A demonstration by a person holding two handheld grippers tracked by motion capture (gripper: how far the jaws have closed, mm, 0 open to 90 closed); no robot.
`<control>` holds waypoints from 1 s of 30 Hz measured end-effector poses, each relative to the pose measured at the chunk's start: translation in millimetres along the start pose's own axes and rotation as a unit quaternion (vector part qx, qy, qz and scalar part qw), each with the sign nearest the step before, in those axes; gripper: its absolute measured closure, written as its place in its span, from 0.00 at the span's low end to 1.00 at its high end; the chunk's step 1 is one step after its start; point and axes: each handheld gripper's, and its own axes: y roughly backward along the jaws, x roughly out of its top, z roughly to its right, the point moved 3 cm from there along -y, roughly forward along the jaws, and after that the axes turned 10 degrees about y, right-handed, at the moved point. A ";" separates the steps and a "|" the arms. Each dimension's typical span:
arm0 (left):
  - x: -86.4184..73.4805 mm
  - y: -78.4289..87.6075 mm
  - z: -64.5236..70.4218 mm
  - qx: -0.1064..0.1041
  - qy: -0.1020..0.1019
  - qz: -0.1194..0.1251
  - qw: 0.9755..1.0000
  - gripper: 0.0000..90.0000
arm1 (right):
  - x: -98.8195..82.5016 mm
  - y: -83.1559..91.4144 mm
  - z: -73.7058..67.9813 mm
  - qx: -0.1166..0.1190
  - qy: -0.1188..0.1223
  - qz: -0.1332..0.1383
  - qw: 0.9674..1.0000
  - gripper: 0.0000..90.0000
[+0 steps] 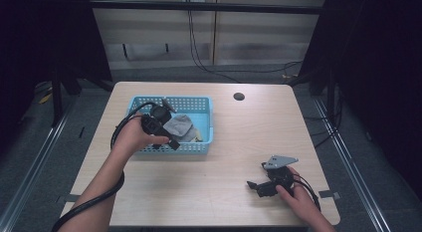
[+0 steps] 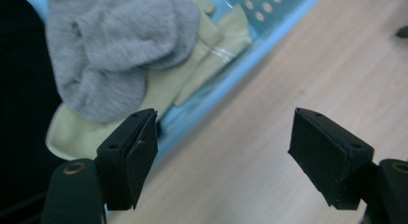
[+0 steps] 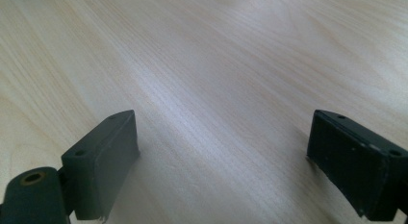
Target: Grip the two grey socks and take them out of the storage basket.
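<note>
In the high view we see the left forearm entering at about 7 o'clock and rising toward the blue basket [image 1: 205, 123]; the left hand [image 1: 133, 137] wraps the left gripper [image 1: 172, 144] over the basket's near rim, the gripper pointing toward 4 o'clock. Its cable loops back along the forearm. In the left gripper view we find the jaws spread wide with nothing between them: one jaw stands over the basket's near wall [image 2: 226, 89], the other over the bare wooden table [image 2: 308, 65]. At 11 o'clock from the jaws lies the grey sock [image 2: 115, 46], bunched, resting on a beige sock [image 2: 192, 70], both inside the basket.

The right hand [image 1: 298, 197] sits at 5 o'clock on the table, holding the right gripper [image 1: 253, 184] low to the surface, pointing toward 9 o'clock, the grey three-cornered plate uppermost. In the right gripper view we see its jaws apart, empty, with table grain between them.
</note>
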 end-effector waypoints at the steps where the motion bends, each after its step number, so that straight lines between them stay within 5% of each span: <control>1: 3.9 -1.4 -3.0 0.004 0.008 0.004 1.000 0.27 | 0.0 0.0 0.1 0.000 0.001 0.000 1.000 0.11; 11: 25.8 -18.4 -25.1 0.022 0.035 0.026 0.999 0.27 | -0.1 0.0 0.1 0.000 0.000 0.000 1.000 0.11; 30: 43.2 -66.1 -36.6 0.027 0.052 0.009 0.998 0.32 | 0.0 0.0 0.1 0.000 0.000 0.000 1.000 0.11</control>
